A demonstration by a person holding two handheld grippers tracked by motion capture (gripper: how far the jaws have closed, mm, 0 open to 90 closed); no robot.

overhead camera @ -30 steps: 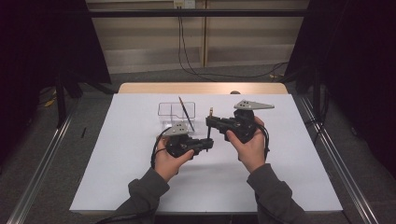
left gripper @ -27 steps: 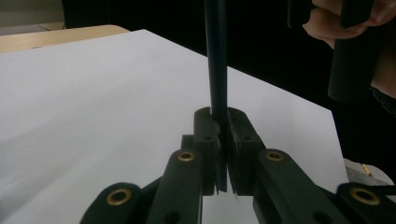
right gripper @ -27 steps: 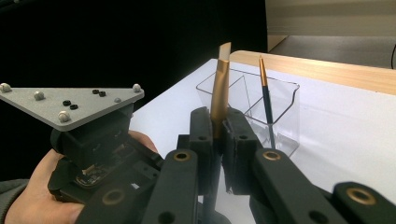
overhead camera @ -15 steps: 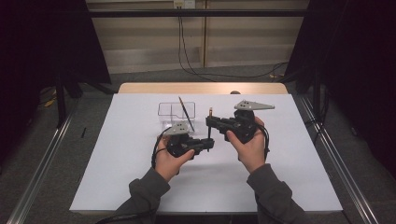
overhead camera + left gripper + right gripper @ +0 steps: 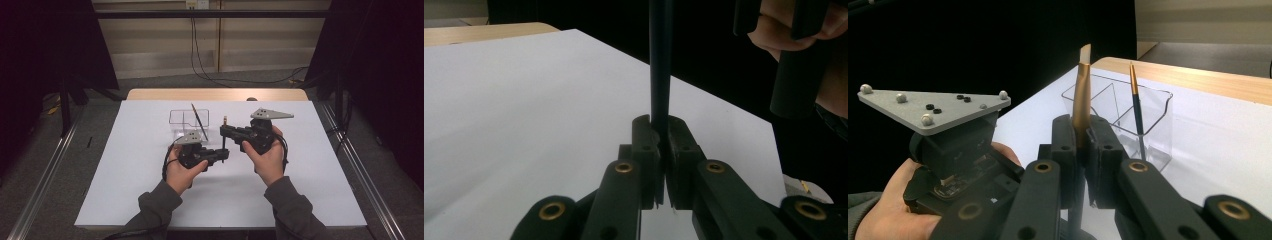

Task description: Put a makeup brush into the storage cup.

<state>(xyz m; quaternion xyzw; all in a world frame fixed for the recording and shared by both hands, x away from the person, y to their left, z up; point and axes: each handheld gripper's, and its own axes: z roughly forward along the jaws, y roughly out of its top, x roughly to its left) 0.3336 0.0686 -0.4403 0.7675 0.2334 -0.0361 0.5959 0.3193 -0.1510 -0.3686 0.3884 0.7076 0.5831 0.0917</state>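
Note:
A thin brush with a dark handle and a gold ferrule stands upright between my two grippers over the white table. My left gripper is shut on the lower part of the dark handle, its jaws pressed against it. My right gripper is shut higher up on the gold ferrule, with the pale brush tip poking out above the jaws. A second brush leans in a clear divided container just behind the left gripper.
White paper covers the table, with a wooden strip at the far edge. In the right gripper view the clear container sits close behind the jaws and the left gripper's grey plate is at the left. Dark curtains flank the table.

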